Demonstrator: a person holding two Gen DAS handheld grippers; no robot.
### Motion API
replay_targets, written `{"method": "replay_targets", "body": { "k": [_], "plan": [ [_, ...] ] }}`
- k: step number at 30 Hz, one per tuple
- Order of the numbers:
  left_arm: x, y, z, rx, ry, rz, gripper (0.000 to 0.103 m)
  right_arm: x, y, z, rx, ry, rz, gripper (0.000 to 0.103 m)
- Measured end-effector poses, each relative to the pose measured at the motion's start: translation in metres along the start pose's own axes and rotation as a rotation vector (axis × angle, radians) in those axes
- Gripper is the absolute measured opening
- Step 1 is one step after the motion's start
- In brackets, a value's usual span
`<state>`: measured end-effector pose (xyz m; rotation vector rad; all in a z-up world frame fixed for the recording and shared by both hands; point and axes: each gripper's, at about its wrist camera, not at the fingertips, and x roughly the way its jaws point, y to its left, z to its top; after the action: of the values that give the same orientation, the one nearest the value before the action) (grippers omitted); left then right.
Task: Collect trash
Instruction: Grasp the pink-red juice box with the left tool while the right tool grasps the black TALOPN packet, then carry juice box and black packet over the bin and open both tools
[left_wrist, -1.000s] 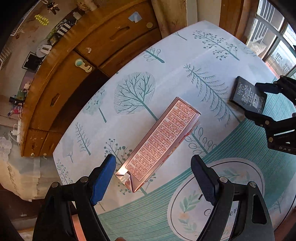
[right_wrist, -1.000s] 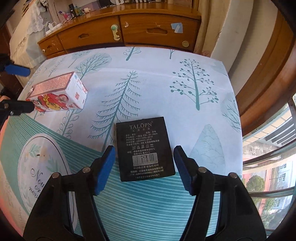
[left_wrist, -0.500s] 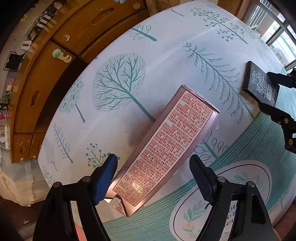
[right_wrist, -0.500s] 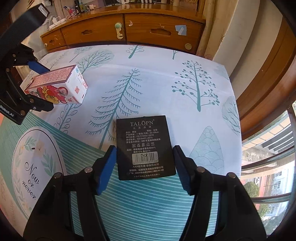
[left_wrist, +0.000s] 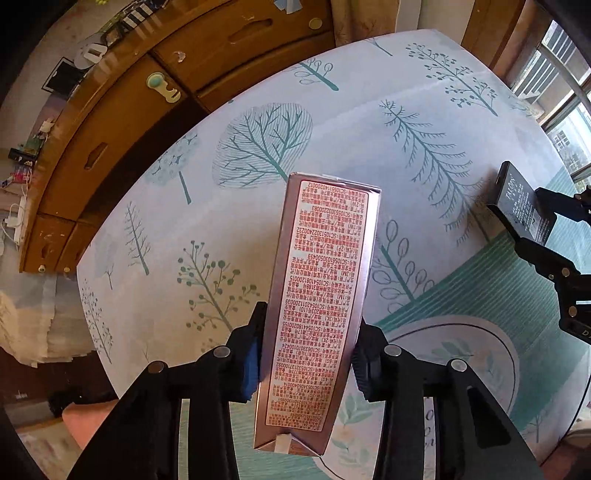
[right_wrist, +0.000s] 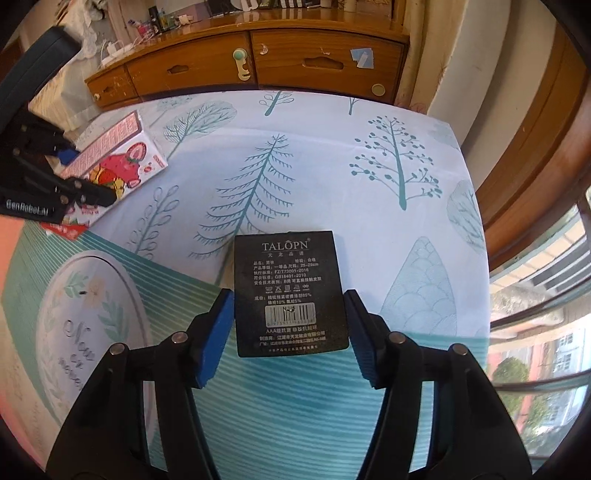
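Observation:
A long pink carton (left_wrist: 317, 295) with red print lies between the fingers of my left gripper (left_wrist: 306, 354), which is shut on its near half. In the right wrist view the carton (right_wrist: 118, 162) sits at the table's left with the left gripper (right_wrist: 74, 192) clamped on it. A flat black TALOPN package (right_wrist: 290, 291) lies on the tablecloth between the blue pads of my right gripper (right_wrist: 290, 325), which touch both its sides. That package (left_wrist: 521, 206) also shows at the right in the left wrist view.
The table carries a white and teal tree-print cloth (right_wrist: 317, 155). A wooden dresser with drawers (right_wrist: 258, 70) stands behind the table's far edge. A window (right_wrist: 546, 314) is to the right, close to the table's right edge.
My left gripper has moved forward over the pink carton and shut on it, turning it in line with the fingers. My right gripper has narrowed onto the black package.

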<state>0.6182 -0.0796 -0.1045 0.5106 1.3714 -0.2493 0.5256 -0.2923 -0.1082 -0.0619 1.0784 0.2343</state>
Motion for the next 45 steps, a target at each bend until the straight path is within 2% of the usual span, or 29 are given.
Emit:
{"method": "replay_targets", "body": {
  "k": [6,11,18,27,31,34,38,41,45],
  "plan": [
    [-0.044,-0.025,-0.055,-0.065,-0.014,-0.010,0.040,-0.038,0.008,-0.015,0.089,-0.026,0.049,0.056],
    [-0.095,-0.045,-0.116,-0.123,-0.066,-0.043,0.040,-0.083,0.029,-0.046,0.144,-0.048,0.070,0.056],
    [-0.155,-0.072,-0.226,-0.167,-0.142,-0.100,0.040,-0.167,0.079,-0.119,0.212,-0.096,0.074,0.056],
    [-0.208,-0.116,-0.389,-0.148,-0.240,-0.161,0.040,-0.265,0.165,-0.245,0.296,-0.161,0.080,0.056],
    [-0.215,-0.136,-0.455,-0.139,-0.246,-0.199,0.040,-0.294,0.202,-0.312,0.338,-0.151,0.090,0.056],
    [-0.214,-0.155,-0.495,-0.105,-0.238,-0.186,0.040,-0.307,0.226,-0.359,0.352,-0.122,0.096,0.056],
    [-0.203,-0.180,-0.534,-0.075,-0.213,-0.197,0.040,-0.317,0.243,-0.412,0.376,-0.059,0.112,0.056],
    [-0.191,-0.199,-0.561,-0.089,-0.185,-0.214,0.040,-0.317,0.243,-0.437,0.388,-0.006,0.114,0.056],
    [-0.161,-0.219,-0.579,-0.124,-0.134,-0.233,0.040,-0.308,0.234,-0.457,0.381,0.055,0.111,0.056]
  ]
}}
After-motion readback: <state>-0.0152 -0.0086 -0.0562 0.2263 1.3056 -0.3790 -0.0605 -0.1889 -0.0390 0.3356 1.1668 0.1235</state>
